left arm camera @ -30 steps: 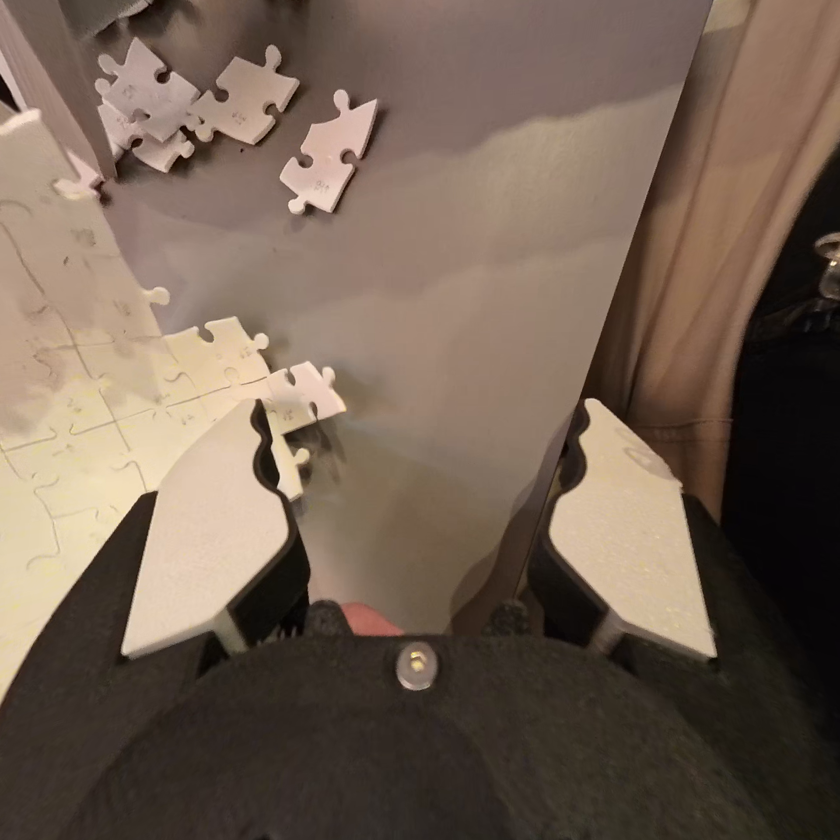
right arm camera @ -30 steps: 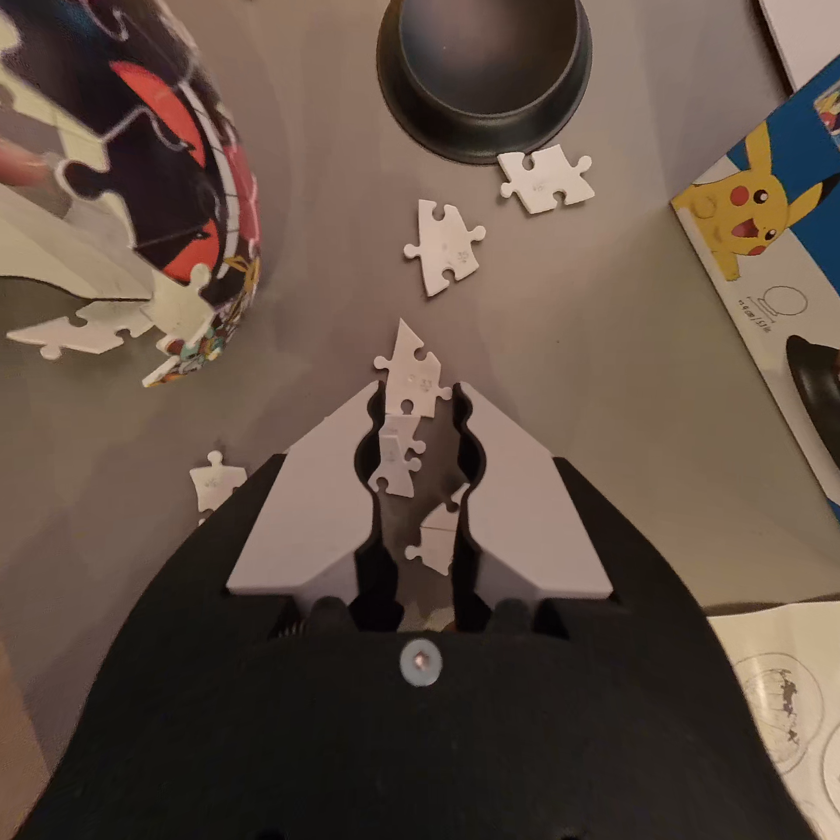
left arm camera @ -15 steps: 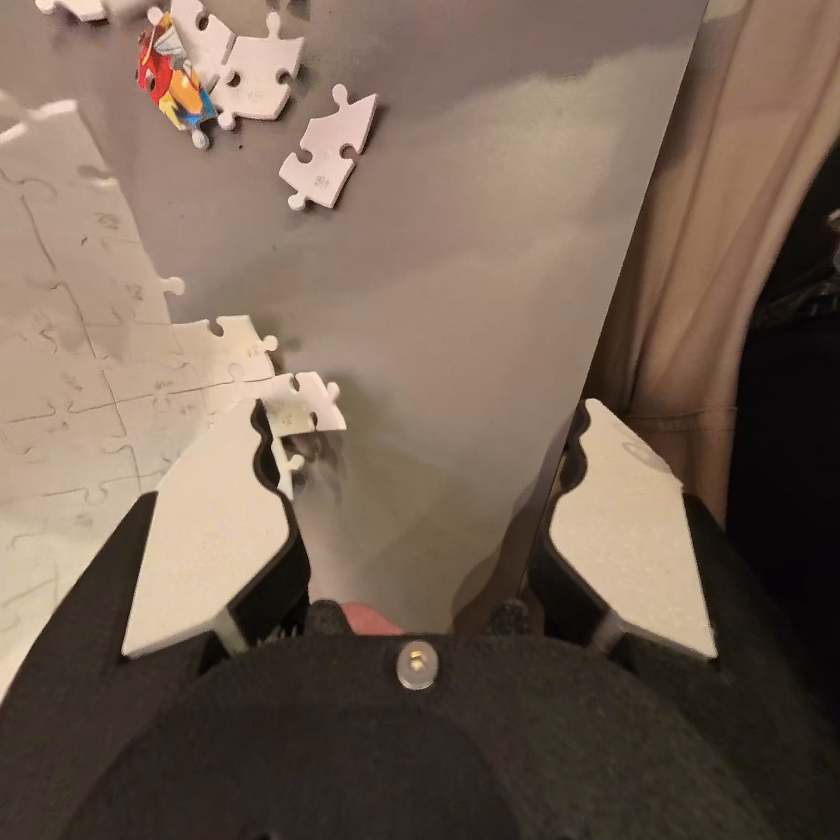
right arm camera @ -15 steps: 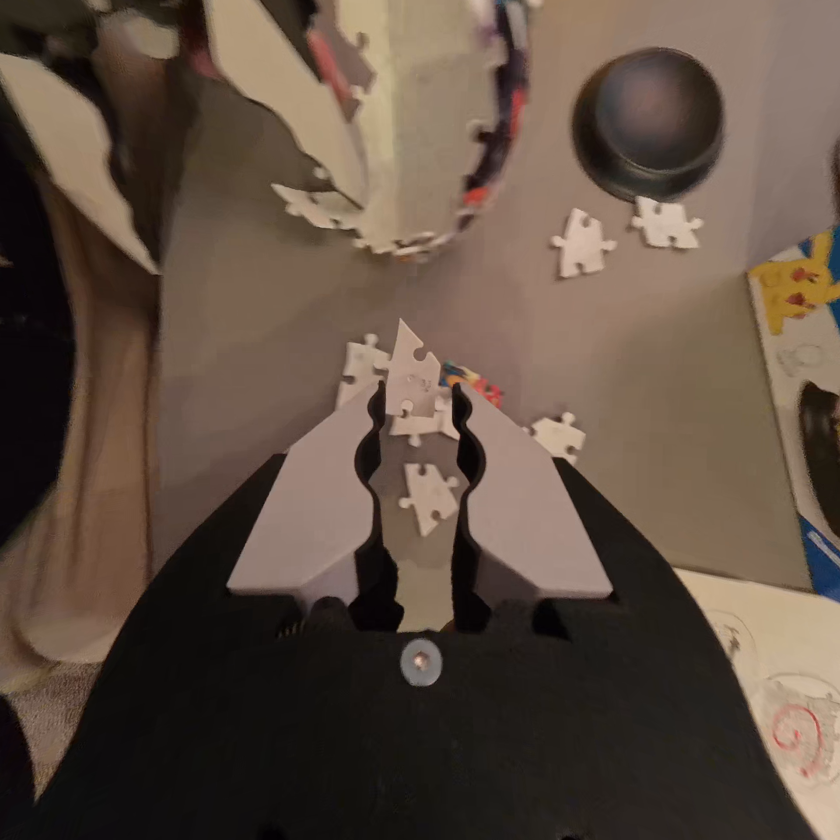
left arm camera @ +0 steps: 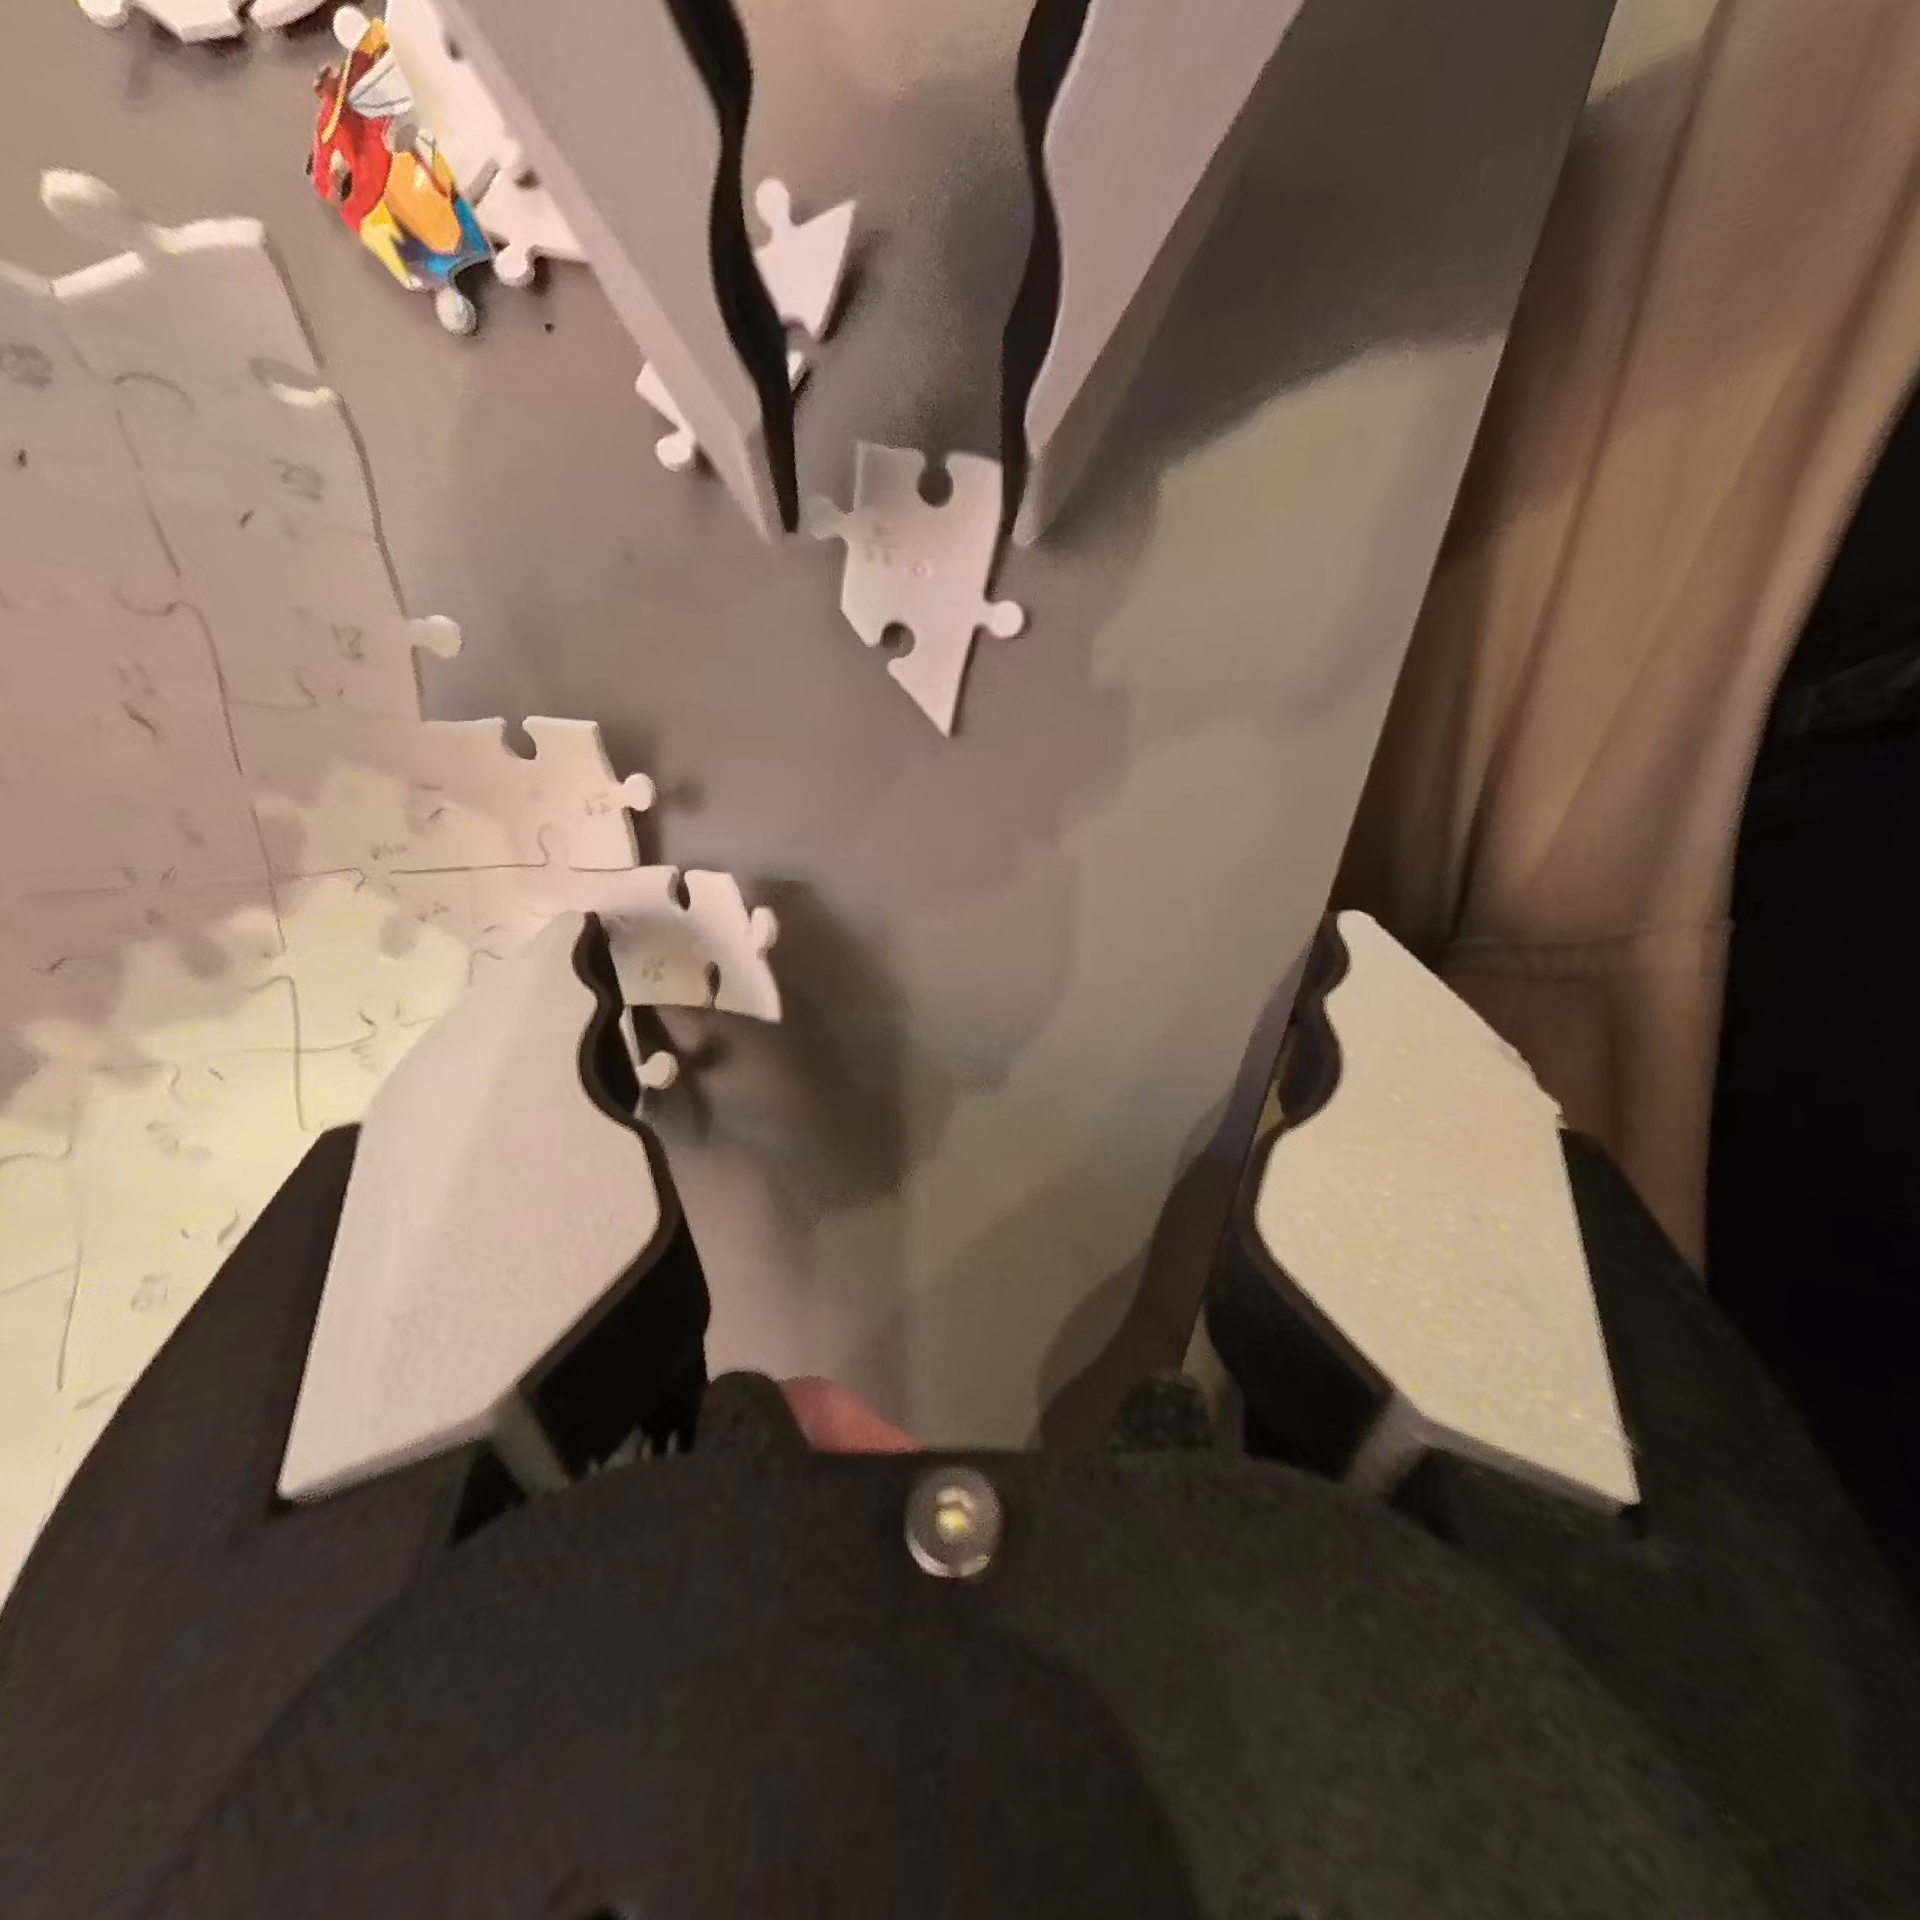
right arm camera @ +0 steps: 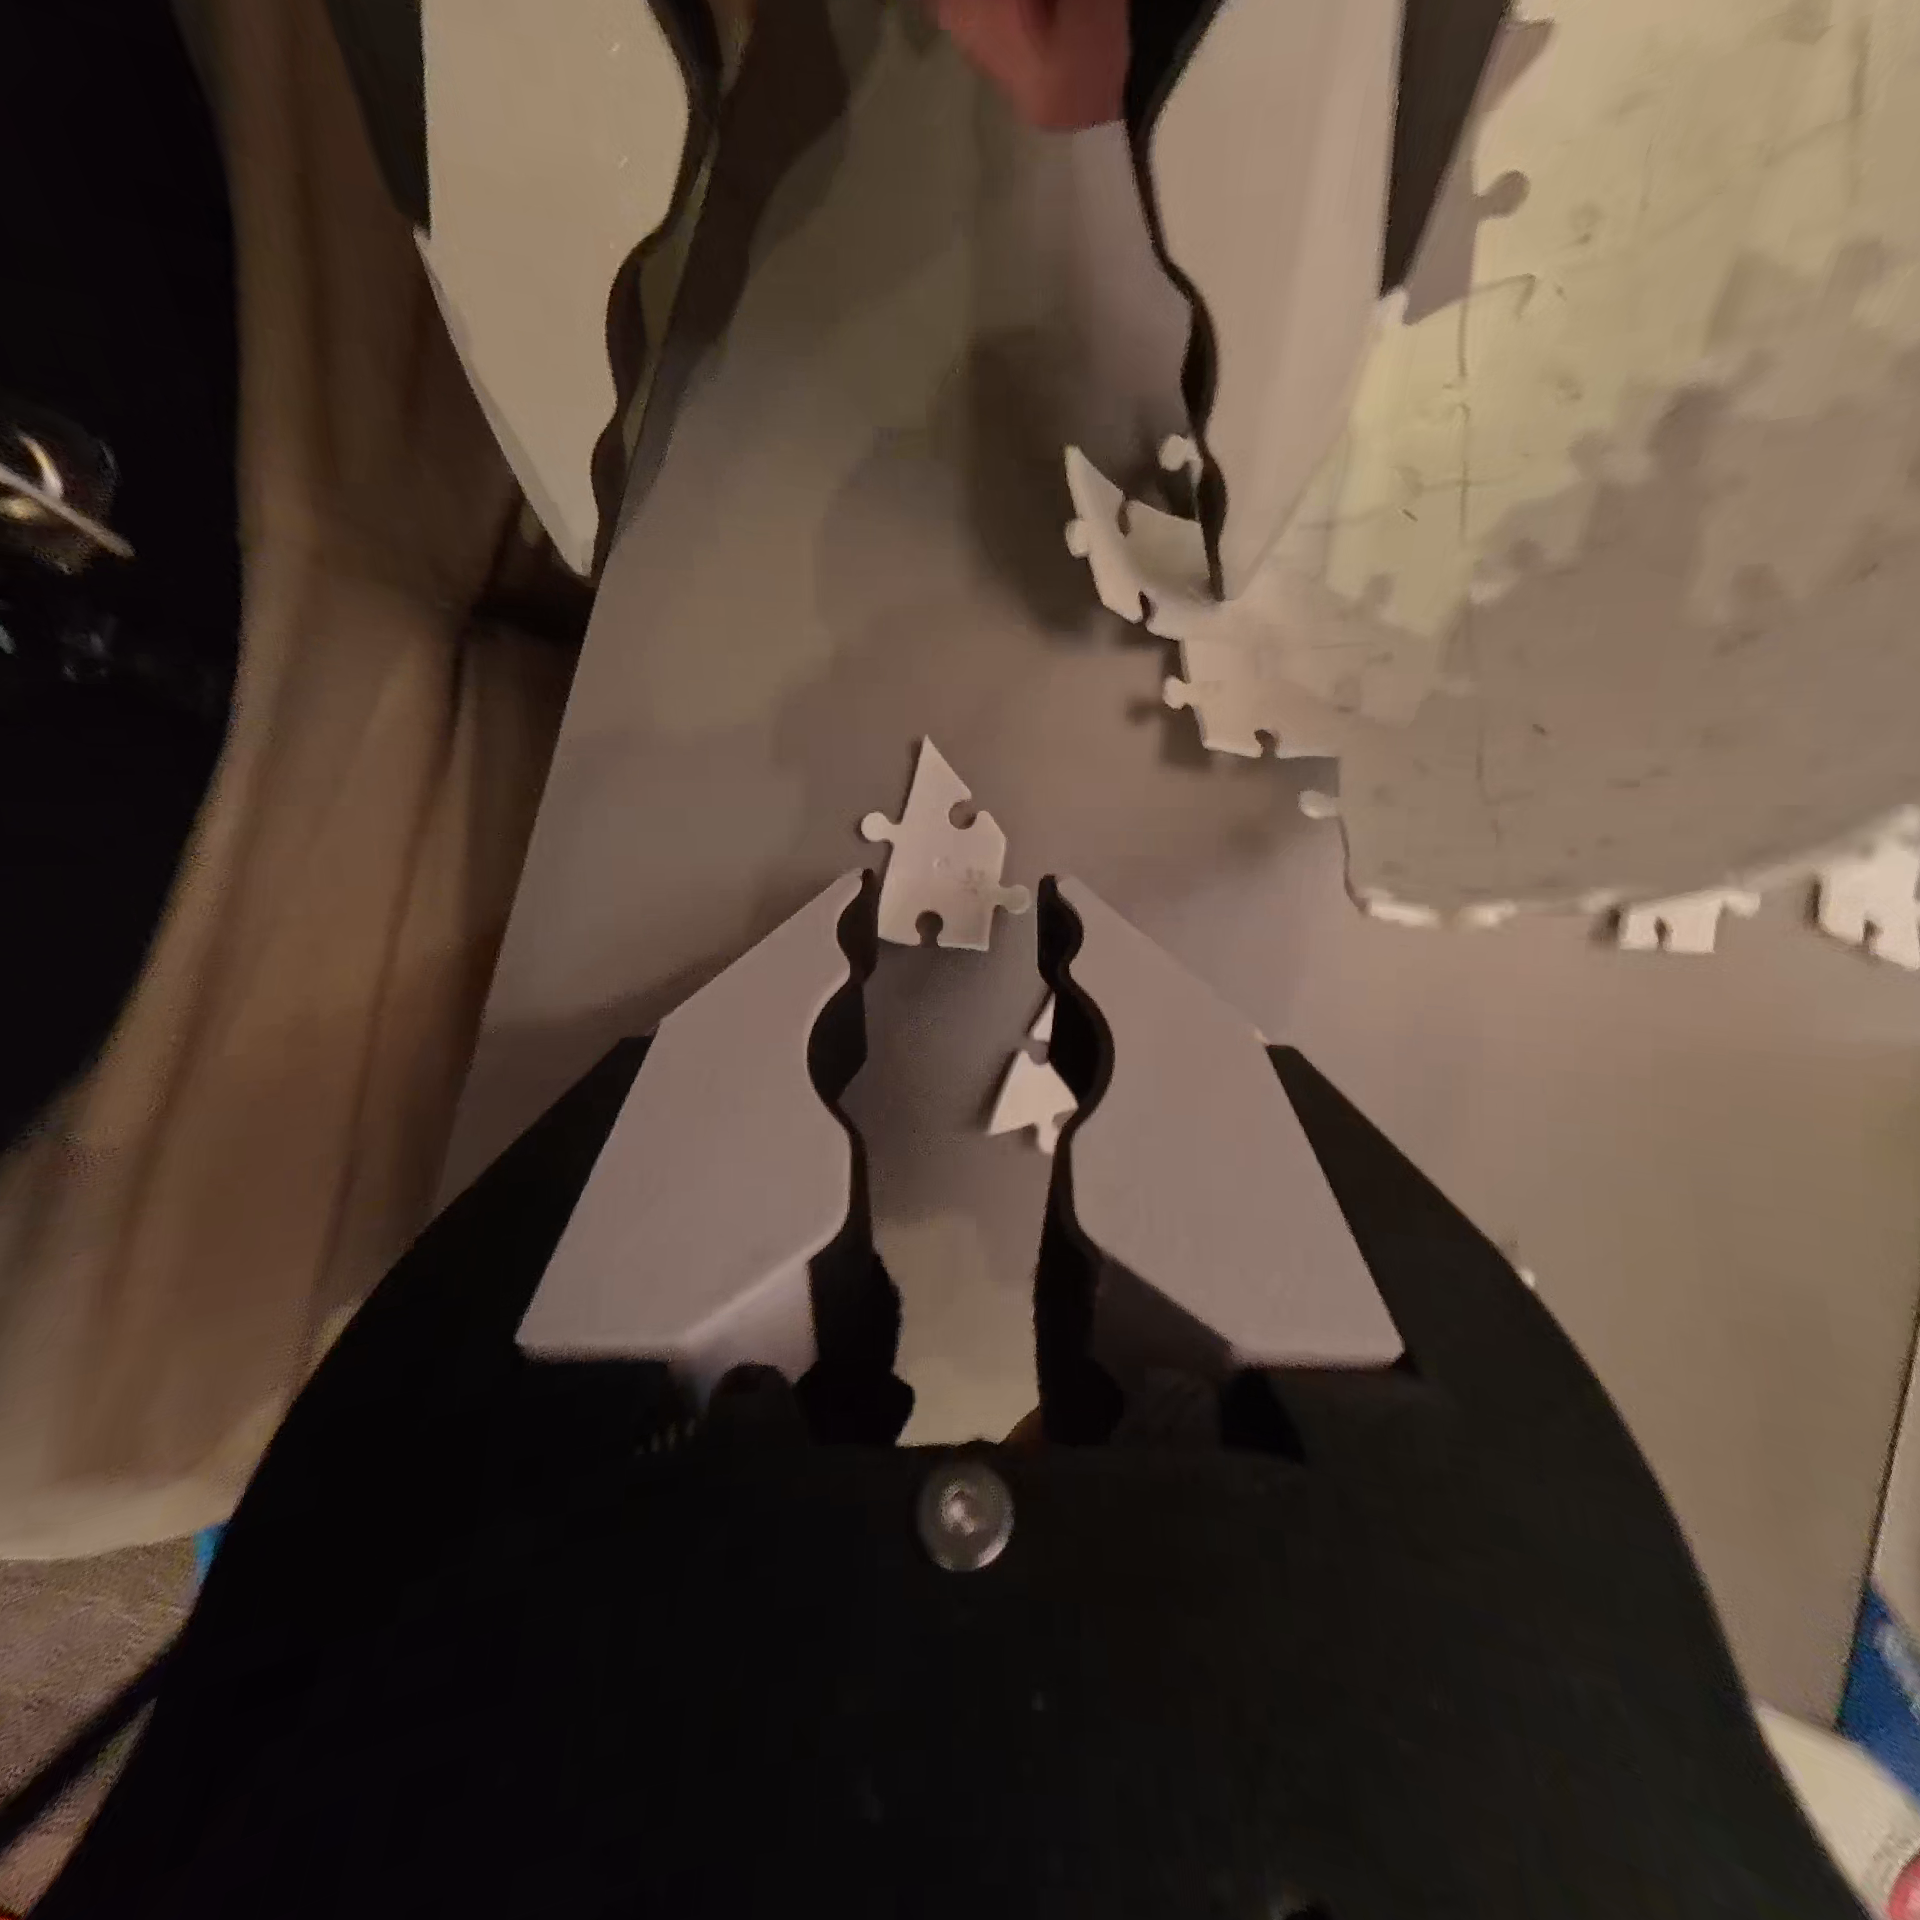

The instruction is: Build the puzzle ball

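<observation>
**Right gripper pinches a white piece, left gripper spread beside the partial ball**

Right wrist view, near to far: right gripper [right arm camera: 951,883] has its fingers narrowed, tips clamped on the lower edge of a white puzzle piece [right arm camera: 943,871], blank side up, pointed end away from the camera. Piece held above the grey table [right arm camera: 1455,1091]. Another loose white piece [right arm camera: 1029,1101] lies on the table under the right finger, partly hidden. Farther out, the partly built puzzle ball [right arm camera: 1558,520] fills the upper right, pale inner side showing, jagged open rim with tabs facing the held piece; piece and rim are apart. At the top, the left gripper comes in from the far side, fingers wide; one finger sits right at the ball's rim, contact cannot be told. A bit of a person's hand [right arm camera: 1039,62] shows at the top edge. Beige fabric [right arm camera: 343,831] hangs off the table edge on the left.

Left wrist view, near to far: left gripper [left arm camera: 956,956] is spread wide, nothing between the fingers. Its left finger is against or just beside the ball shell's [left arm camera: 208,883] edge pieces; blurred, touching not certain. Shell's inner side covers the left of the frame. Mid-frame, the held piece [left arm camera: 920,582] hangs point toward the camera in the right gripper's [left arm camera: 904,509] tips, which enter from the top. Beyond, loose white pieces on the table [left arm camera: 1195,831] and one coloured piece [left arm camera: 400,218], red, yellow and blue, face up, upper left. Beige fabric [left arm camera: 1662,520] on the right.
</observation>
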Demonstrator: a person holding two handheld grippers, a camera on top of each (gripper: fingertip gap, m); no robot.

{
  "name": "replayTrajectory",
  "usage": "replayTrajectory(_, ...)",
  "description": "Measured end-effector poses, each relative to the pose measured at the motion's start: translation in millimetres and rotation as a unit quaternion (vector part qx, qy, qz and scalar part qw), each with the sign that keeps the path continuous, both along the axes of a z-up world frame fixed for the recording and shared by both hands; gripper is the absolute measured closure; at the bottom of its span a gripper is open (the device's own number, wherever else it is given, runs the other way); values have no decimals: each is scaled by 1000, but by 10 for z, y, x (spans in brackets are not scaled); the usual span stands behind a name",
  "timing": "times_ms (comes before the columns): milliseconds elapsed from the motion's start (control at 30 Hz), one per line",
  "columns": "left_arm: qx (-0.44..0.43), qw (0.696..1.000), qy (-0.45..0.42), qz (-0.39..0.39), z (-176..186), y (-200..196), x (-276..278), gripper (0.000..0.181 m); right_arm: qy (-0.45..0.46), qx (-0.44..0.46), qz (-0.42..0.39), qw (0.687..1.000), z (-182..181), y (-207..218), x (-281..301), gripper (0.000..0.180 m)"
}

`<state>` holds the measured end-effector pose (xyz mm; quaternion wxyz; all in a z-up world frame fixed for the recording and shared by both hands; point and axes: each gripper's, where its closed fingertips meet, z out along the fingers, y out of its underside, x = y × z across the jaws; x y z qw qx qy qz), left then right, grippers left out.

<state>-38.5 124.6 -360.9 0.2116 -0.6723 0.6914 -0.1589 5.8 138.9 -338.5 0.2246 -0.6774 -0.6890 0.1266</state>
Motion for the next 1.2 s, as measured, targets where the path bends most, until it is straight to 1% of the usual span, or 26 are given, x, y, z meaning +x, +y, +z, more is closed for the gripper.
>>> replayTrajectory(67,2,1000,3,0,-1,2,-1,59,11,-9,-82,997,85,17,57,150)
replayTrajectory(100,4,1000,3,-1,-3,-1,-2,59,14,-25,-135,990,103,15,104,151)
replayTrajectory(133,4,1000,1,-2,-4,0,-2,59,19,-51,-187,981,108,-15,143,152)
replayTrajectory(167,3,1000,1,-3,-4,0,-2,59,37,-77,-229,970,128,-69,138,150)
replayTrajectory(200,3,1000,1,-4,-5,-1,-2,59,63,-98,-271,955,154,-105,106,153)
replayTrajectory(267,3,1000,-2,-6,-6,2,4,59,97,-133,-330,930,131,-167,14,158)
replayTrajectory(333,2,1000,-5,-9,1,-4,6,59,79,-138,-366,917,-35,-186,22,157)
replayTrajectory(367,0,1000,-6,-9,0,-3,6,59,71,-134,-375,914,-95,-182,38,156)
replayTrajectory(433,-1,1000,-10,-9,4,-3,1,60,74,-116,-385,913,-97,-110,59,158)
replayTrajectory(567,-5,1000,-13,-7,8,3,-21,61,55,-68,-353,932,-114,34,61,157)
replayTrajectory(633,-5,1000,-12,-6,8,8,-37,60,43,-45,-348,935,-69,94,90,154)
replayTrajectory(733,-6,1000,-10,-3,14,20,-58,60,95,-89,-355,926,115,-57,-56,157)
replayTrajectory(800,-8,1000,-9,-4,10,24,-54,59,103,-105,-356,923,75,-148,-136,157)
replayTrajectory(900,-9,1000,-13,-5,7,31,-53,58,74,-74,-359,927,-94,-132,-139,155)
replayTrajectory(1033,-8,1000,-12,-4,9,28,-59,58,76,-47,-357,930,-107,-28,-113,163)
replayTrajectory(1067,-8,1000,-12,-4,11,26,-61,58,72,-40,-354,931,-106,-1,-84,161)
replayTrajectory(1200,-9,1000,-14,-4,9,29,-57,59,77,-26,-345,935,-39,59,-20,161)
